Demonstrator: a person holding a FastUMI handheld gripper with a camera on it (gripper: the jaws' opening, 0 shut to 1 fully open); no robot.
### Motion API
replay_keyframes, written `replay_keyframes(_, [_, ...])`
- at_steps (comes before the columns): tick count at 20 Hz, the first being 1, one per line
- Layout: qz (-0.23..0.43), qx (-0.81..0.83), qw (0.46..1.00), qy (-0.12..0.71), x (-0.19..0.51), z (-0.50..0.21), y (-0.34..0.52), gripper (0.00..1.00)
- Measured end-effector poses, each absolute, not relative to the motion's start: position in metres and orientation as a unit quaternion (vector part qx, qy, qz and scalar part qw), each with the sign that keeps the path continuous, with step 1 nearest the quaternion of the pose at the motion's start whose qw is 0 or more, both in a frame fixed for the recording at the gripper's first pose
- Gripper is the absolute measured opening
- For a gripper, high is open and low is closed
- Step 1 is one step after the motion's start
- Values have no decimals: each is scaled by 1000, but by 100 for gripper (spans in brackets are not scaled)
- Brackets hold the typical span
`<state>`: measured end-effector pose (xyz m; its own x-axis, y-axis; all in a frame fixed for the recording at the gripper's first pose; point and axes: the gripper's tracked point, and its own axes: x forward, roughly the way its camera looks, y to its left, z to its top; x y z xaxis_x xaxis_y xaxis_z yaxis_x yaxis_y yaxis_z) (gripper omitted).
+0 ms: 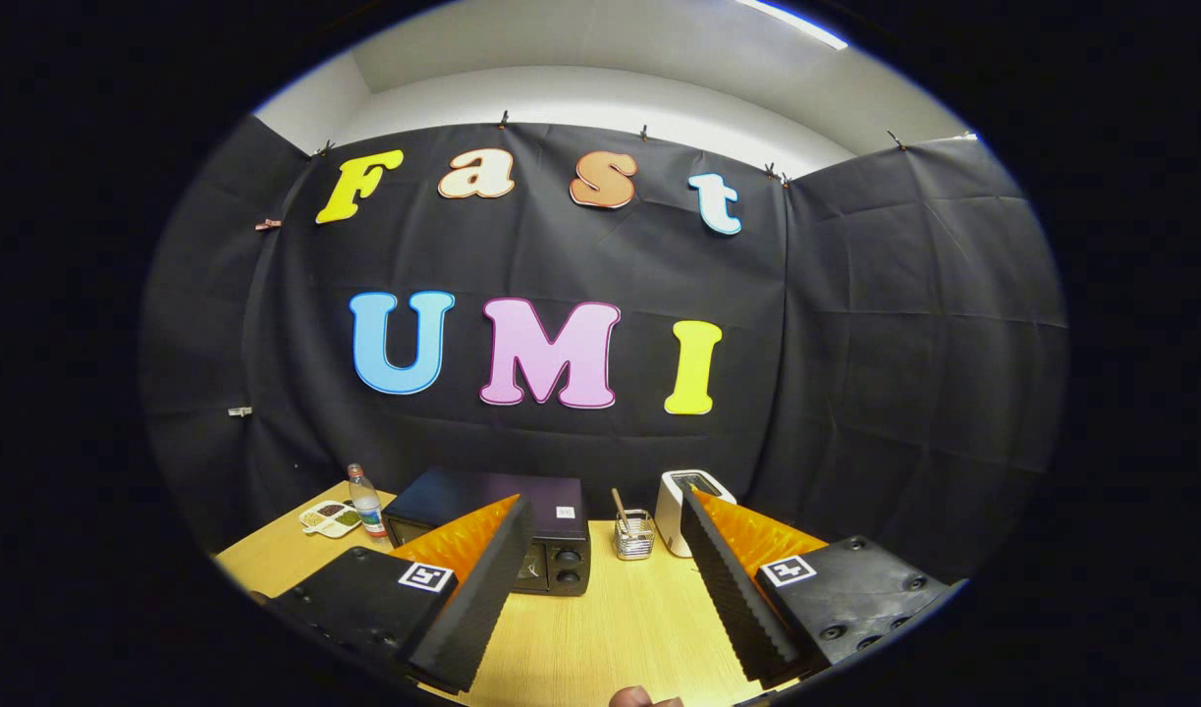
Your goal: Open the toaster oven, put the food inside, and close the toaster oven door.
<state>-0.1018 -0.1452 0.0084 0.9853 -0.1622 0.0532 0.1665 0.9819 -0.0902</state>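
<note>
The gripper [600, 579] is hanging above the bench [620, 628] with its fingers [482, 579] spread wide apart and nothing between them. The toaster oven [521, 525] is sitting beyond the fingers and off to their left, so that the left finger is covering much of its front. It is well ahead of the tips, not within reach of them as they stand. Its long side is running across the line of the fingers, with its front turned toward the gripper.

The oven is looking like a dark, low box with a flat top and two round knobs stacked at the right end of its front. The door is mostly hidden behind the left finger, so I cannot tell whether it is shut or ajar, nor whether anything is lying inside.

A divided dish of food [330, 517] is resting on the bench further left, beyond the left finger, with a plastic bottle [366, 501] standing between it and the oven. To the right of the oven, between the fingers and beyond them, a small wire holder [634, 535] and a white toaster [683, 506] are standing.
</note>
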Motion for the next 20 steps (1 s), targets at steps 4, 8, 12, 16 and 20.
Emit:
replay_keyframes(4, [-82,-48,995,-25,-102,16,-137,97])
replay_keyframes(8, [-80,-47,995,-25,-102,16,-136,97])
replay_keyframes(12, [-82,-49,995,-25,-102,18,-139,97])
replay_keyframes(16, [-87,-45,995,-28,-102,22,-143,97])
replay_keyframes(20, [-87,-43,995,-27,-101,23,-144,97])
